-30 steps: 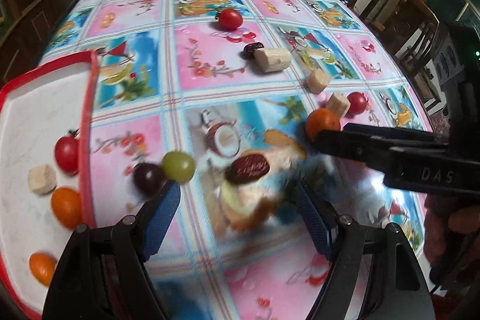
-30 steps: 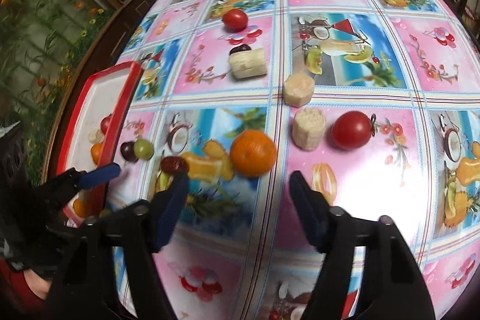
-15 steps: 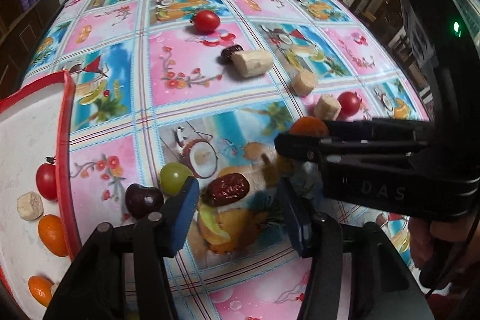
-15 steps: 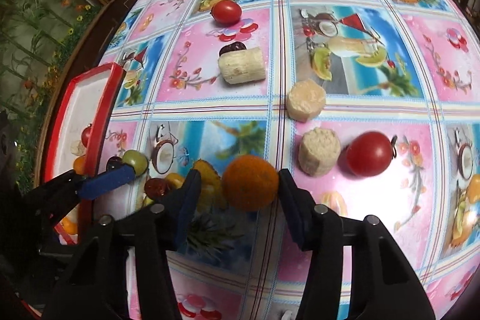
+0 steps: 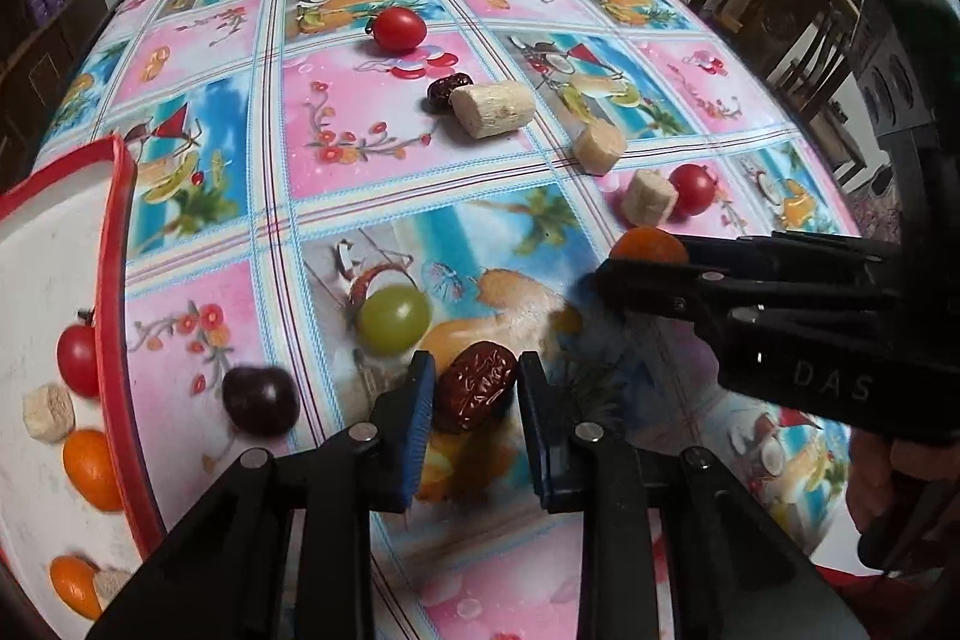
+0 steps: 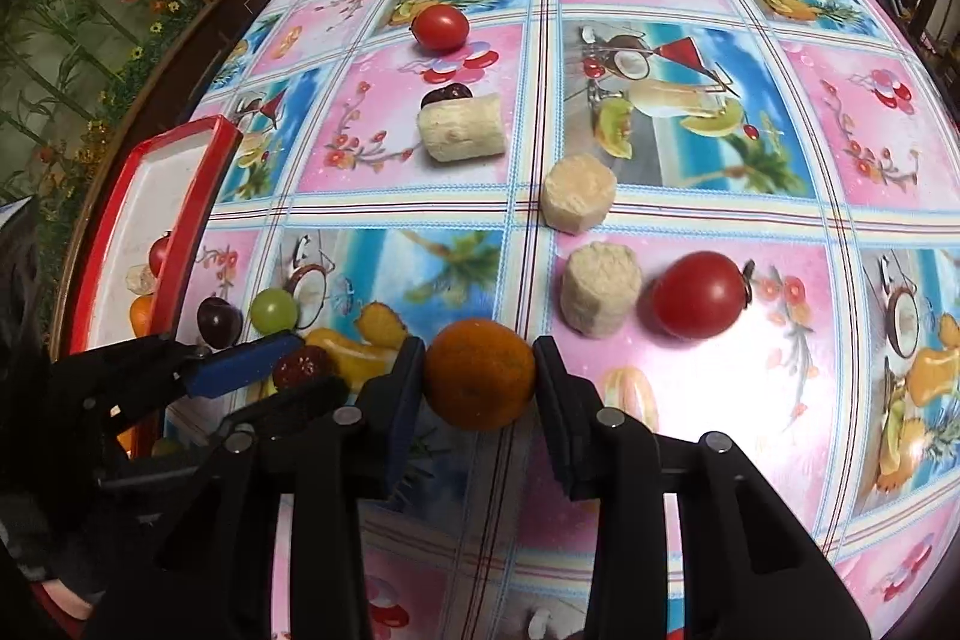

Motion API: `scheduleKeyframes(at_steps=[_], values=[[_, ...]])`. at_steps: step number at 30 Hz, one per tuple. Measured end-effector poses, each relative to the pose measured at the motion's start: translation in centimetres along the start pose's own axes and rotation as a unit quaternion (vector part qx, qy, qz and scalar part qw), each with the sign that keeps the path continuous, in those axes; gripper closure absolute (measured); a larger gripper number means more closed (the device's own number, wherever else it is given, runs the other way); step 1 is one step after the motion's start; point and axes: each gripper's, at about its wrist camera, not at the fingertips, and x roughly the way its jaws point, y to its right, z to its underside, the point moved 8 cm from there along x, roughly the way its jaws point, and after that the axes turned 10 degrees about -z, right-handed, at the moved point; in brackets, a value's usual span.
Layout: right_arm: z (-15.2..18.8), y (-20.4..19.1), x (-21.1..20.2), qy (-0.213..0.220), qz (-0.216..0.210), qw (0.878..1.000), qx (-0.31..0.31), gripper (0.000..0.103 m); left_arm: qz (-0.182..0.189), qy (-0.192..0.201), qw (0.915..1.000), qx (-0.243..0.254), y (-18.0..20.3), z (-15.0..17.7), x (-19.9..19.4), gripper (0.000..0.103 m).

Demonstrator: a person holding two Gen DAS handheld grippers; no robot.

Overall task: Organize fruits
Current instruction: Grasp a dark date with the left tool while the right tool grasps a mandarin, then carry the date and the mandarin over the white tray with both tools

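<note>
A wrinkled red date (image 5: pixel 477 385) lies on the fruit-print tablecloth, and my left gripper (image 5: pixel 474 370) is shut on it, both blue pads pressing its sides. To its right, my right gripper (image 6: pixel 479 358) is closing its jaws on a small orange (image 6: pixel 480 373), with the pads touching both sides. A green grape (image 5: pixel 393 319) and a dark grape (image 5: pixel 261 400) sit just left of the date. The red-rimmed white tray (image 5: pixel 114 280) at the left holds a tomato (image 5: pixel 78 358), a banana piece (image 5: pixel 48 411) and two small oranges (image 5: pixel 93 469).
Further back on the cloth lie two tomatoes (image 5: pixel 399 29) (image 5: pixel 693 189), a second date (image 5: pixel 444 91) and three banana pieces (image 5: pixel 492 107) (image 5: pixel 600 148) (image 5: pixel 648 199). A wooden chair (image 5: pixel 798 10) stands beyond the table's right edge. A person's hand (image 5: pixel 888 484) holds the right gripper.
Both grippers went from wide open to closed. The left one came down around the date and the right one around the orange. The fruit now looks nearer in both views.
</note>
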Motion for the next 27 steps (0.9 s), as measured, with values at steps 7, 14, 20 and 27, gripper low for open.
scheduleKeyframes(at_steps=[7,14,20,27], values=[[0.3,-1.1,-1.4,0.012,-0.017,1.000,-0.007,0.064,0.027,-0.004,0.9976,-0.063,-1.7,1.6,-2.4,0.076],[1.0,-2.4,-1.8,0.009,-0.035,0.999,-0.013,0.064,0.020,-0.002,0.9946,-0.101,-3.8,3.9,-4.0,0.076],[1.4,-3.8,-1.4,-0.002,-0.043,0.999,-0.031,0.064,0.009,0.009,0.9905,-0.137,-6.1,4.7,-5.4,0.076],[1.2,-6.8,-0.5,-0.012,-0.059,0.996,-0.066,0.064,-0.019,0.023,0.9876,-0.154,-8.6,5.2,-6.7,0.076]])
